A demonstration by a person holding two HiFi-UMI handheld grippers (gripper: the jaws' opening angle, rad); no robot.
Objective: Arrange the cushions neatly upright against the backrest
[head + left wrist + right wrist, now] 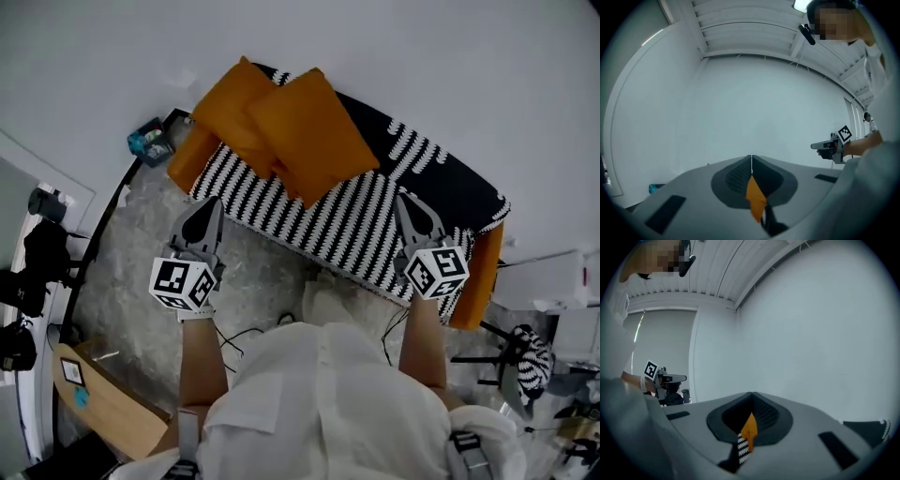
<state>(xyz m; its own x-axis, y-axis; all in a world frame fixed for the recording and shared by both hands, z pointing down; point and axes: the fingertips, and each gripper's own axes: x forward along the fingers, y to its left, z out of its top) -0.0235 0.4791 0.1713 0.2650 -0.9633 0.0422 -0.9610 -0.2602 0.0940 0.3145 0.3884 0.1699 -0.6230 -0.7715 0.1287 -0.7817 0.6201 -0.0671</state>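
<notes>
- We hold the left gripper [206,214] and the right gripper [411,214] out roughly level in front of us, one toward each side of the sofa [356,220]. We read this as an approach stance, since neither touches anything.
- Both sets of jaws are pressed fully together and hold nothing. The orange and stripes showing behind each pair in the gripper views are only the sofa well beyond the tips.
- The orange cushions [309,131], at least two, lie heaped at the sofa's left end. They overlap and sit askew, one partly on top of the other, and none stands square against the backrest [441,161]. The tidying looks entirely ahead of us.
- The right stretch of the striped seat is bare, so we judge that one cushion belongs further right to even out the row.
- The jaws must open before any grip. A soft cushion will flop from a single pinch, which is probably why both grippers are brought in together.
</notes>
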